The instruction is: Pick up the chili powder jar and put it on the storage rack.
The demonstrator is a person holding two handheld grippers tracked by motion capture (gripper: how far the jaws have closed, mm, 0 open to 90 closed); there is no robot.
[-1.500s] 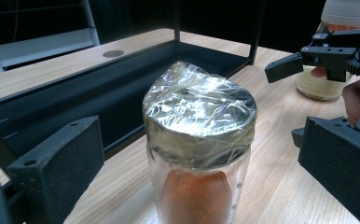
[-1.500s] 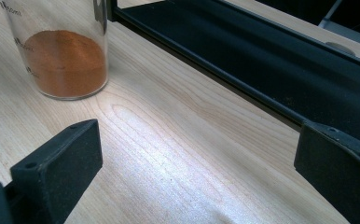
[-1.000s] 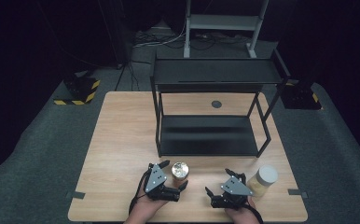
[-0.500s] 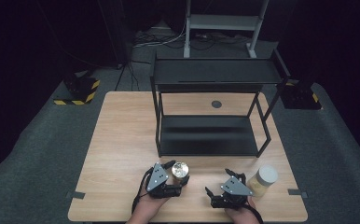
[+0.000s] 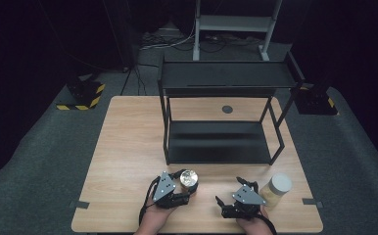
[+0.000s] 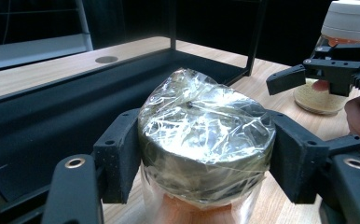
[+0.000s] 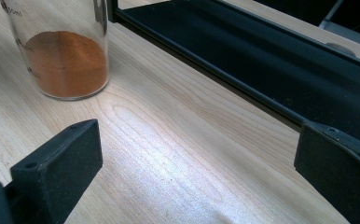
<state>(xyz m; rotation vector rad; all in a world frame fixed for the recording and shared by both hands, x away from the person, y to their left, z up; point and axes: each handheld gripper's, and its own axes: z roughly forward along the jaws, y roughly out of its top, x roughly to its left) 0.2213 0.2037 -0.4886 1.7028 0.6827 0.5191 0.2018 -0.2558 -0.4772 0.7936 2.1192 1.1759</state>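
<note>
Now the biggest thing on the counter [image 5: 128,147] is the black shelf rack [image 5: 221,117], and it is the likeliest trouble: its lower shelf and front legs stand just beyond both hands, so a jar carried toward it at a careless height could knock against the front rail or a leg and be jolted loose.

Next comes the jar [image 6: 206,140] itself. It stands near the counter's front edge, left of centre, its lid wrapped in crinkled clear film. The left claw [image 5: 184,188] has just been closing and now grips that lid, its pads [image 6: 120,158] pressed against the wrapped sides. Film is slippery and shifts over metal, so I judge the hold less sure than it looks; a quick lift or a tilt could let the lid slide between the pads, and the jar would drop back or tip. The claw also grips high, on the lid rather than the glass body, so if the lid is loose the body might hang or swing.

Smaller still, the second jar [image 5: 277,188], white-capped and holding orange-brown powder, stands at the right, just beside the right claw [image 5: 221,205]. That claw is released, its jaws wide apart over bare wood with nothing between them. A sideways sweep of that hand could nudge this jar over.

Lastly, the cables trailing from both claws lie near the counter's front edge and could snag.
</note>
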